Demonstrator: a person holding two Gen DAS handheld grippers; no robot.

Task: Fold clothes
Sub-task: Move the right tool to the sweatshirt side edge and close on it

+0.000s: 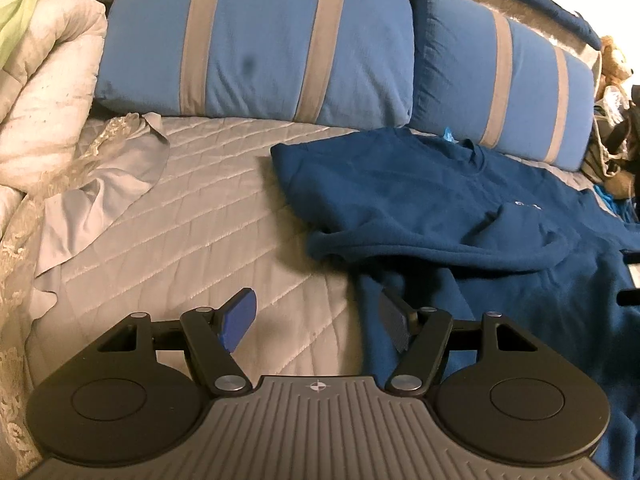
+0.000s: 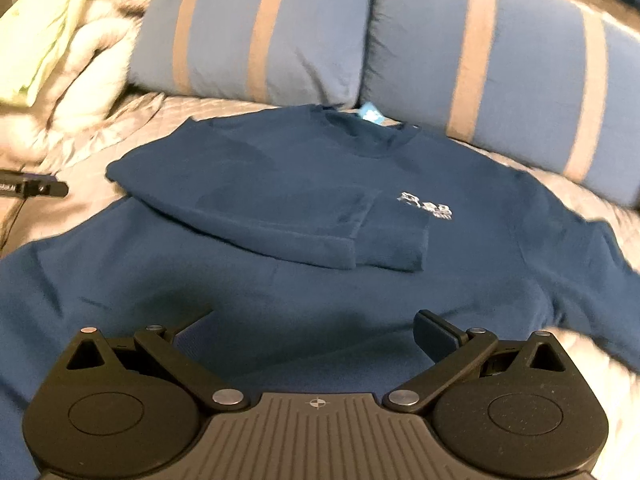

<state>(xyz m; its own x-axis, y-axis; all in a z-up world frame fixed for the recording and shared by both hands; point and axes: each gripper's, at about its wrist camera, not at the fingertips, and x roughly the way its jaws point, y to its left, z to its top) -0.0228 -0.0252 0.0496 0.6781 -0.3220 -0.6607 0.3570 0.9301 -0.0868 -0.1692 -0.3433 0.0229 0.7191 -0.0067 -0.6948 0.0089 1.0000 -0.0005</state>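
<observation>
The right gripper (image 2: 314,332) hangs low over the near part of the sweatshirt (image 2: 320,280), jaws spread wide and holding nothing. Whether its fingers brush the cloth cannot be told. The left gripper (image 1: 316,320) is likewise spread and empty, straddling the sweatshirt's left edge: its left pad (image 1: 239,316) is above the bare quilt (image 1: 200,220), its right pad over blue cloth.

The sweatshirt lies flat across the bed, hem toward the near edge, collar toward the two striped pillows (image 2: 256,36) at the far edge. One sleeve (image 2: 320,224) is already folded in across the chest, its cuff lying just beside the white logo (image 2: 426,204). The other sleeve runs off toward the bed's right side, blurred.

It looks like thick fleece: soft, limp, fairly light, not slippery or fragile, and bulky enough that folds will stand rounded, not crisp. It will sag between two grip points, so a corner pinch on each side would carry it best. The hem corners and the loose sleeve's cuff look like the sensible holds, pinching through both layers so the back comes along.

At the far left a rumpled pale comforter (image 1: 48,80) is heaped against the bed's corner.
</observation>
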